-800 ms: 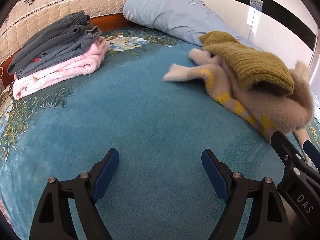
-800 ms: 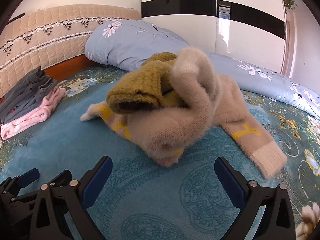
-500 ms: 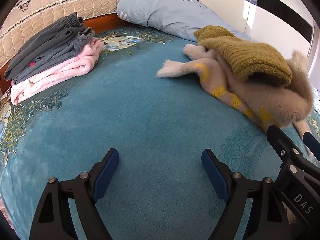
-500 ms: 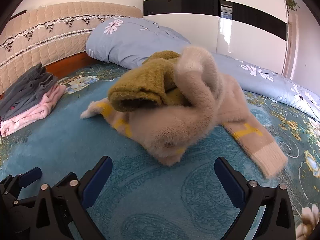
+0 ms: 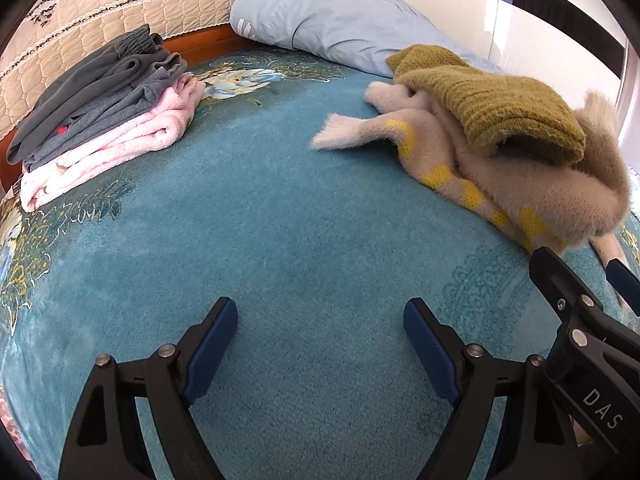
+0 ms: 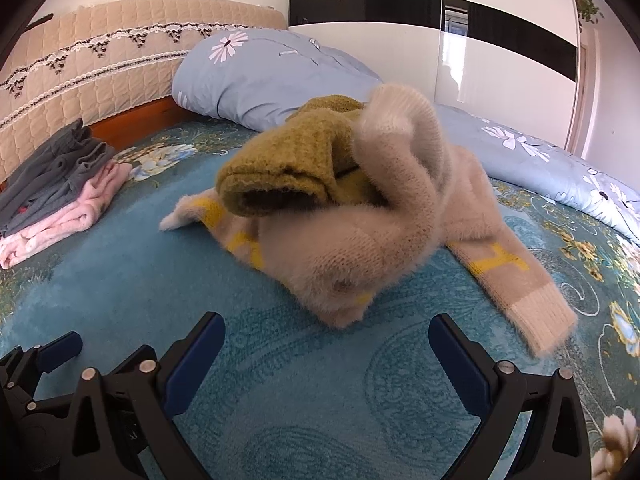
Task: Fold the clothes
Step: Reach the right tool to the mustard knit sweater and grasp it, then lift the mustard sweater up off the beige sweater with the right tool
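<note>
Both tools, left tool [image 5: 320,340] and right tool [image 6: 326,352], hover wide open and empty above the bed [image 5: 280,240]. The beige sweater [image 6: 360,248] lies crumpled under an olive knit [image 6: 288,152]; best lift the knit off first, then spread one garment flat.

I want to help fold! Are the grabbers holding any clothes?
No. The left gripper and right gripper are both open and empty above the blanket.

Beige sweater's cuff [image 6: 536,320] blurred, underside hidden
</note>
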